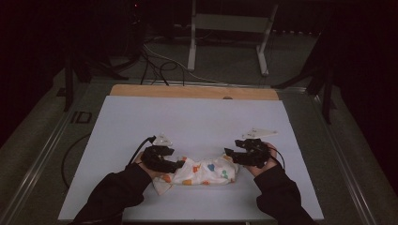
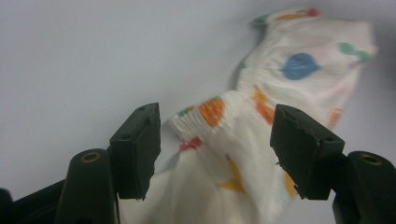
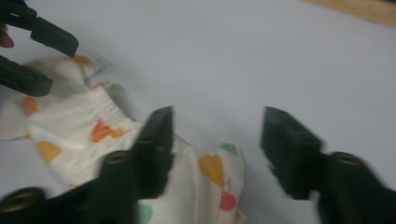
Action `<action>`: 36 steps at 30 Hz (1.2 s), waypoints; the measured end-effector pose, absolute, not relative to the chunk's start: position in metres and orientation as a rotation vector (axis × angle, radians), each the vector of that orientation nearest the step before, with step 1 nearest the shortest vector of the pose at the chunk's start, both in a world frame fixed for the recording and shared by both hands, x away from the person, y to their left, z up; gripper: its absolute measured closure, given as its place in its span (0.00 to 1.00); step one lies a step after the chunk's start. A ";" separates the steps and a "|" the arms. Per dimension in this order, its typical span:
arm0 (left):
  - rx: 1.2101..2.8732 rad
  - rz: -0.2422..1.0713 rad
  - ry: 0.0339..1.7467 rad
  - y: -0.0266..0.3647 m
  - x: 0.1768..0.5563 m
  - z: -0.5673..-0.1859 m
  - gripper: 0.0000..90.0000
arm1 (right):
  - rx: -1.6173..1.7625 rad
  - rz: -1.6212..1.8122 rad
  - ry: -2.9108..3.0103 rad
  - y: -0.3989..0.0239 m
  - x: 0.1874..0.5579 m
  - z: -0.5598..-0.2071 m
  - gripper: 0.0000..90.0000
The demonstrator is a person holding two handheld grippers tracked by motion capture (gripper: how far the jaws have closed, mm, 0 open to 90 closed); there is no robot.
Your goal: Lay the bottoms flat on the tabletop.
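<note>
Both tongs (image 1: 179,163) (image 1: 228,152) spread, low at opposite ends of the patterned cloth (image 1: 204,172).

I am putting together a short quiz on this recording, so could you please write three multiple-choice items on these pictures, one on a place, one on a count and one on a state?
1. Where does the patterned cloth lie?
A. on the floor beside the table
B. on the white table top, between the two grippers
C. on the wooden strip at the table's far edge

2. How many grippers are at the cloth?
A. one
B. two
C. three

3. How do the jaws of the left gripper stand?
A. apart, with cloth between them
B. shut tight on the cloth
C. shut on nothing

Answers: 1 B, the high view shows the cloth on the white top with a gripper at each end. 2 B, the left gripper and the right gripper flank it. 3 A, the left gripper view shows a wide gap with cloth in it.
</note>
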State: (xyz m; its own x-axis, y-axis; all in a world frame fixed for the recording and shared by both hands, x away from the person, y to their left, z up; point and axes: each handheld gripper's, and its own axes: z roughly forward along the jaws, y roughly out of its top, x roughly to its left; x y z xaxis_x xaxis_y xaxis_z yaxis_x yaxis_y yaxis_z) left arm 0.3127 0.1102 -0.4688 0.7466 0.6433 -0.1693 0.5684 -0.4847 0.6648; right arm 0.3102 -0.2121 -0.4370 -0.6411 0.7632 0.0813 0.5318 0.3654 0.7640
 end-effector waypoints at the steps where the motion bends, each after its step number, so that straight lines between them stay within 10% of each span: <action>1: 2.215 0.129 0.916 0.107 0.314 -0.472 0.41 | 1.148 1.132 2.359 -0.209 0.313 -0.440 0.57; 12: 2.298 0.142 0.997 0.094 0.321 -0.503 0.46 | 1.177 0.985 2.511 -0.189 0.321 -0.490 0.84; 36: 2.248 0.095 0.981 0.117 0.318 -0.483 0.56 | 1.097 0.925 2.556 -0.192 0.300 -0.487 0.71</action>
